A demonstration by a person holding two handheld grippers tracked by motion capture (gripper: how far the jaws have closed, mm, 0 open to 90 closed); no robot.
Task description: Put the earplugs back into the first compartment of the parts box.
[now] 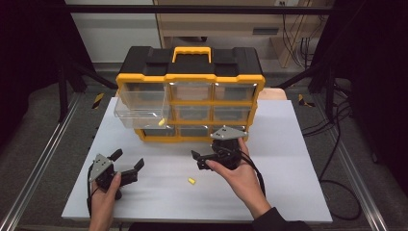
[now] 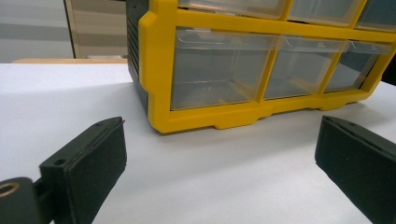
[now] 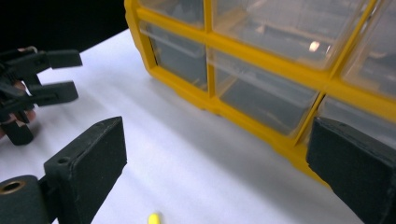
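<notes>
A yellow and black drawer organizer [image 1: 190,98] stands at the back middle of the white table [image 1: 288,183]. Its left middle clear drawer [image 1: 137,114] is pulled out, with a small yellow piece [image 1: 161,121] inside. Another small yellow piece [image 1: 191,181] lies on the table in front, also seen as the yellow piece [image 3: 154,218] low in the right gripper view. My left gripper [image 1: 128,160] is open at the front left, empty, and faces the organizer [image 2: 159,70]. My right gripper [image 1: 197,160] is open and empty, just in front of the organizer's bottom row [image 3: 261,98], jaws pointing left.
The left gripper [image 3: 42,74] shows far off at the left of the right gripper view. Bare white table lies between both grippers [image 2: 222,126] and the organizer. Metal rails [image 1: 43,159] run along both sides of the table, and cables [image 1: 337,144] trail at the right.
</notes>
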